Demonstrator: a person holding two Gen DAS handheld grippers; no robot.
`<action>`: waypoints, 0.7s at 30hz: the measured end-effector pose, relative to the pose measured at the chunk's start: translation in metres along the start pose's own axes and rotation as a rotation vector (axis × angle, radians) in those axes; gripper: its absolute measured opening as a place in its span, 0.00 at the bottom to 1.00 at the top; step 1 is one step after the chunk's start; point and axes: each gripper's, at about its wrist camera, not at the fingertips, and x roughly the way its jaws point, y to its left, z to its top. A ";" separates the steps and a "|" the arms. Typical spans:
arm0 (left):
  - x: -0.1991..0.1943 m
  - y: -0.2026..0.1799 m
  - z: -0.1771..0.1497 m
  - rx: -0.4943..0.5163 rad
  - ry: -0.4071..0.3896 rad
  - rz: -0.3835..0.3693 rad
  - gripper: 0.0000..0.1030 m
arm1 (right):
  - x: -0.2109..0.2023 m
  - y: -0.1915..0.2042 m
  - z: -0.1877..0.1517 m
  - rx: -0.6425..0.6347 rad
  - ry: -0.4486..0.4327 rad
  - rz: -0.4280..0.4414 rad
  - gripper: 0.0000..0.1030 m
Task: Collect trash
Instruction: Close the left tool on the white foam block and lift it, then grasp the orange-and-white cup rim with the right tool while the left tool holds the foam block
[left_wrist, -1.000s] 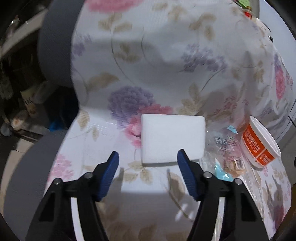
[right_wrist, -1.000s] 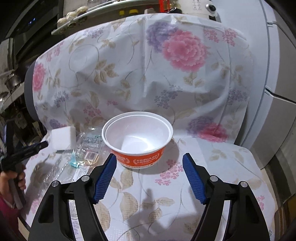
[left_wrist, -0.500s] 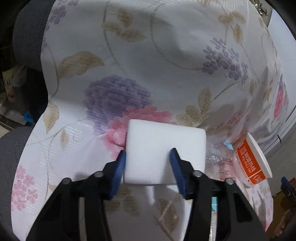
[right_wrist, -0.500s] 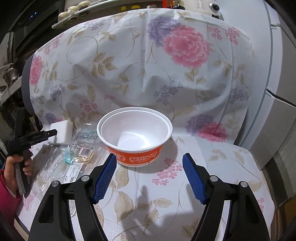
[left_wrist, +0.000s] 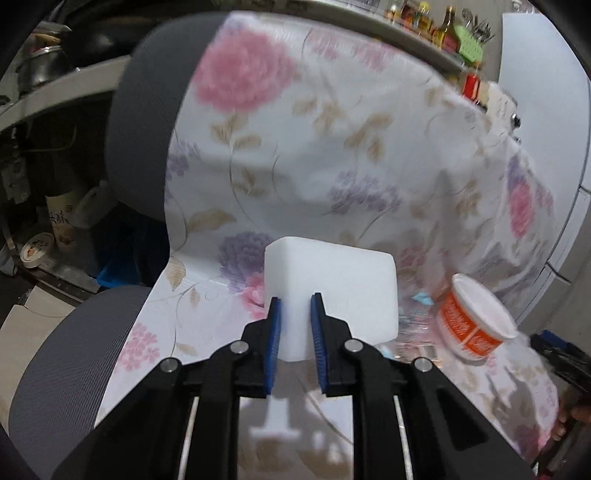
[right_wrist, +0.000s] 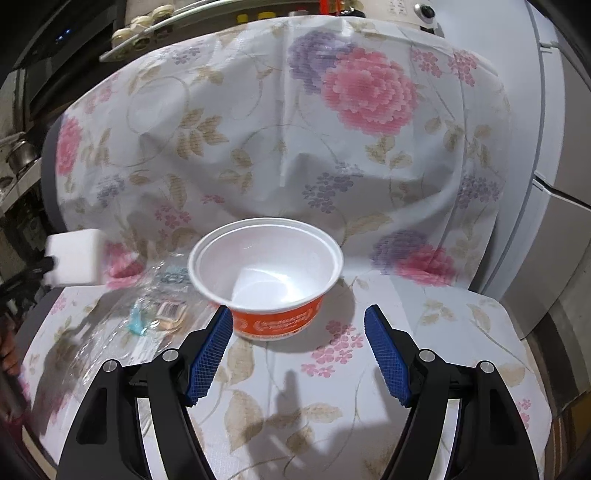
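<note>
My left gripper is shut on a white foam block and holds it above the flowered cloth on the chair seat. The block also shows in the right wrist view at the far left, off the seat. An orange-and-white paper bowl stands upright and empty on the seat; it also shows in the left wrist view. My right gripper is open and empty, just in front of the bowl. A clear plastic wrapper lies flat left of the bowl.
A flowered cloth covers the grey chair's seat and backrest. Shelves with pots and bottles stand behind. A white cabinet is at the right. Clutter lies on the floor to the left.
My left gripper closed on the foam block, squeezing it narrow, and lifted it off the seat. My right gripper moved a little closer to the bowl and stayed open.
</note>
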 end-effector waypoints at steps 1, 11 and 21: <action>-0.005 -0.006 -0.002 0.008 -0.008 0.005 0.14 | 0.004 -0.002 0.001 0.010 0.003 -0.007 0.70; -0.007 -0.057 -0.026 0.054 0.033 -0.076 0.14 | 0.060 -0.033 0.014 0.209 0.148 0.059 0.47; -0.021 -0.074 -0.038 0.078 0.049 -0.090 0.14 | 0.027 -0.032 0.001 0.230 0.090 0.093 0.06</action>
